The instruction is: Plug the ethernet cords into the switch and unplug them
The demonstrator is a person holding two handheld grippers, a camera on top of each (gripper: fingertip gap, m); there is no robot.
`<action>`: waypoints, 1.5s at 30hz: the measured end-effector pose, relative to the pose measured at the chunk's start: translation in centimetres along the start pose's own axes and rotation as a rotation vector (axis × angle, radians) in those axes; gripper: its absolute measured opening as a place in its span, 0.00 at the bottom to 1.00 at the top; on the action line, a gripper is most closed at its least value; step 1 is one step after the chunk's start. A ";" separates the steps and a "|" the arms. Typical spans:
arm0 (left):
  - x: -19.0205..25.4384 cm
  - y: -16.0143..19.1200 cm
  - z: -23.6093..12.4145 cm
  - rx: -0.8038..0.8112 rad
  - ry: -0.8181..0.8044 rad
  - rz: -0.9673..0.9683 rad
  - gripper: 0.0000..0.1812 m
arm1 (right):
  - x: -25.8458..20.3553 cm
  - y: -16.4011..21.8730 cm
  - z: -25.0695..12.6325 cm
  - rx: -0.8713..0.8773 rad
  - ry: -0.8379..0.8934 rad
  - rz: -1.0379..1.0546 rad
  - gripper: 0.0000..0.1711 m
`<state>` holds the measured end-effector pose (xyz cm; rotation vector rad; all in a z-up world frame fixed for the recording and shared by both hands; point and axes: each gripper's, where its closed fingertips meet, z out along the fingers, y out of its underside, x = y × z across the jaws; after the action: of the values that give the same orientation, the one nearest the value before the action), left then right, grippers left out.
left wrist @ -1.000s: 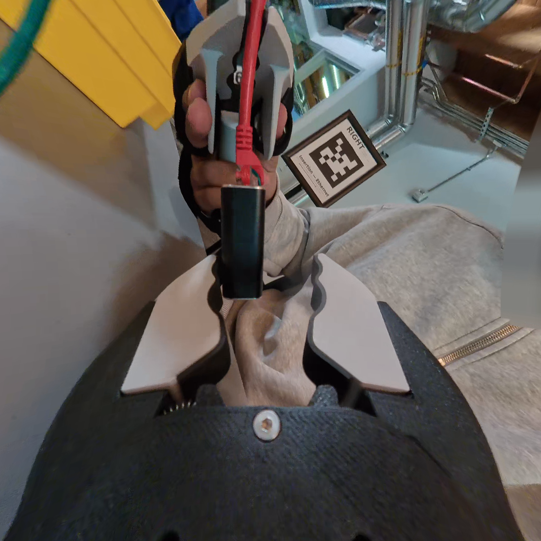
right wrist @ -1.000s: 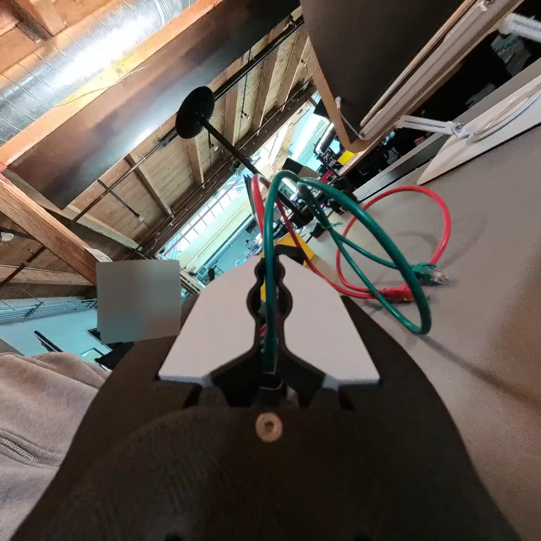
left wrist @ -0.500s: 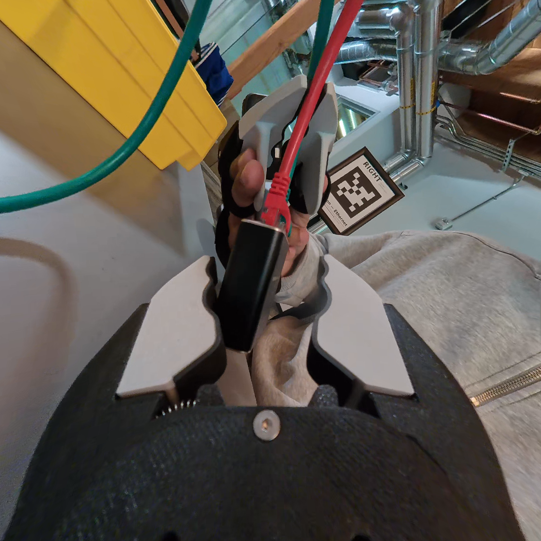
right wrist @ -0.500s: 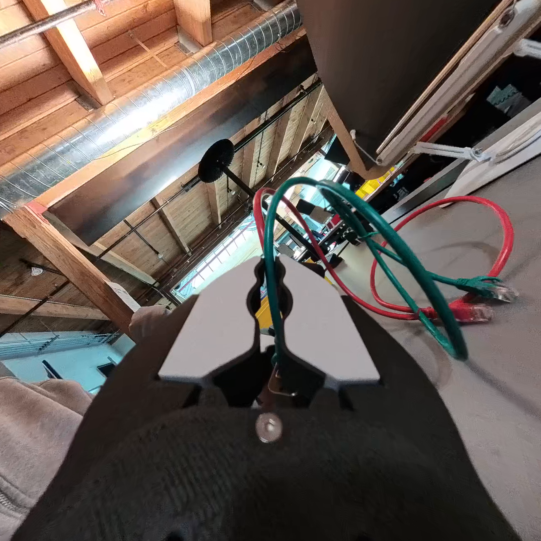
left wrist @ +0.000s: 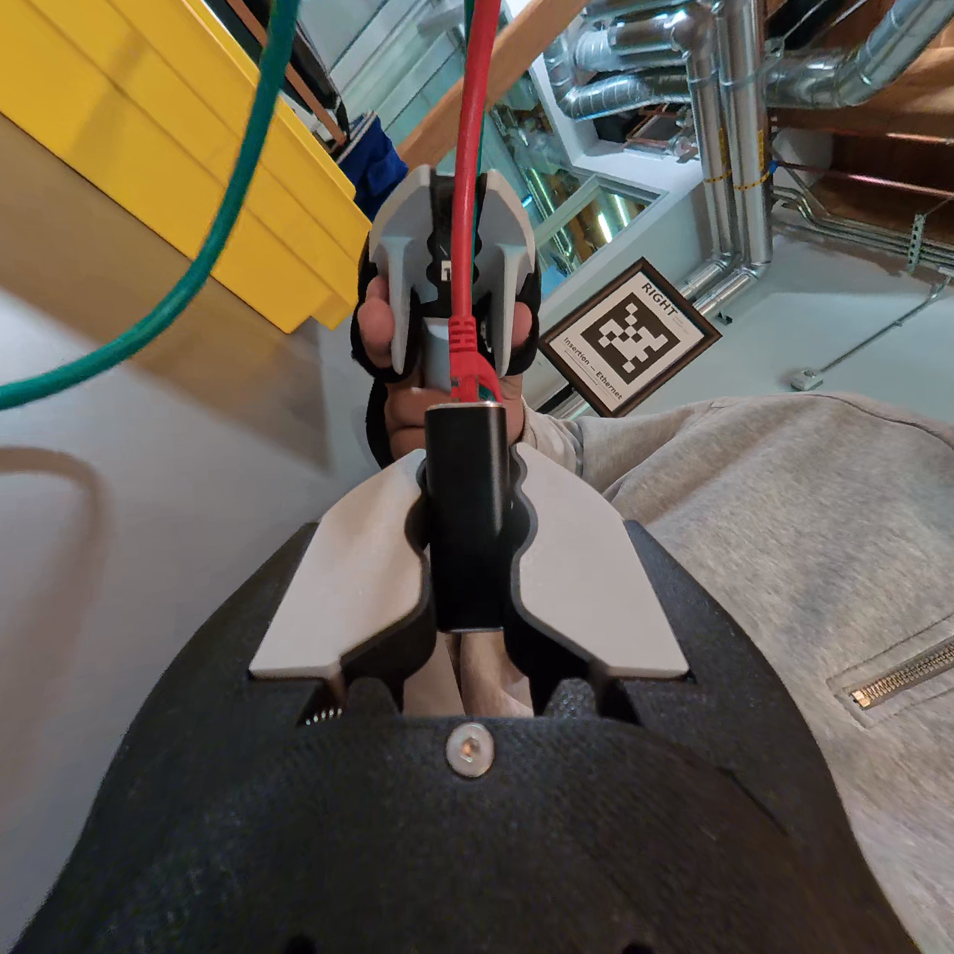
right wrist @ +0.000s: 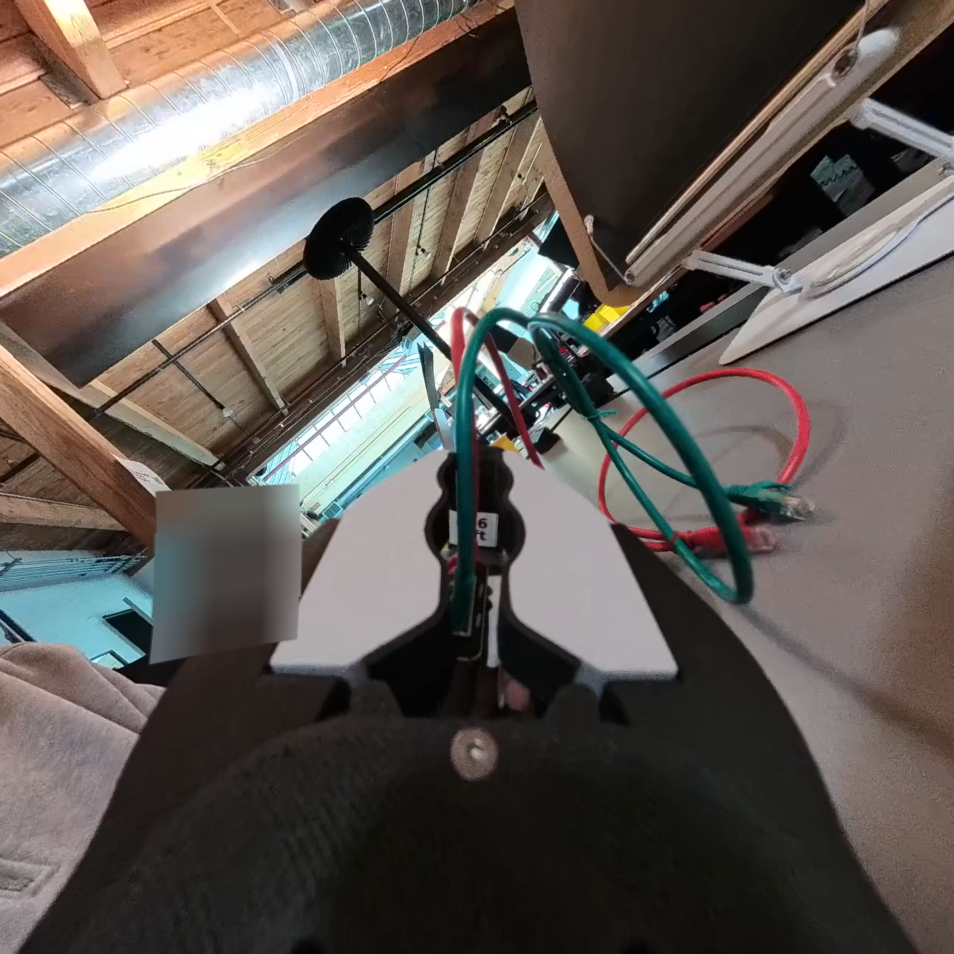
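Gripping the black switch [left wrist: 467, 516] at frame centre, the left gripper [left wrist: 467, 508] has its jaws clamped on the switch's sides. A red cord [left wrist: 467, 206] and a green cord [left wrist: 222, 217] enter its upper end. Beyond it, the right gripper [right wrist: 477, 521] appears closed around both cords, though not clearly. The switch looks light, rigid and smooth; the cords look springy, so hold them by the boots. A yellow bin [left wrist: 155, 155] sits at upper left, contents hidden.

Black switch [left wrist: 467, 511]; red cord [left wrist: 467, 170]; green cord [left wrist: 227, 206]; yellow bin [left wrist: 155, 144].
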<state>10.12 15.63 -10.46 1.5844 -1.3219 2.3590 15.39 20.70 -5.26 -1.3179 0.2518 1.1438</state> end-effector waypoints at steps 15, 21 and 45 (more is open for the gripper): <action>-1.2 -2.1 -1.7 0.130 -0.119 0.067 0.13 | 0.1 3.7 0.4 -0.325 0.047 -0.374 0.29; -1.2 -1.9 -1.5 0.115 -0.144 0.099 0.14 | -0.3 4.9 0.4 -0.373 0.023 -0.509 0.23; -0.3 -1.7 -1.1 0.099 -0.145 0.204 0.14 | -1.1 5.6 -0.1 -0.409 -0.049 -0.367 0.13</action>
<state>10.20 17.51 -9.79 1.7566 -1.4831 2.5034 10.60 19.11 -8.01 -1.6096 -0.2678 0.9375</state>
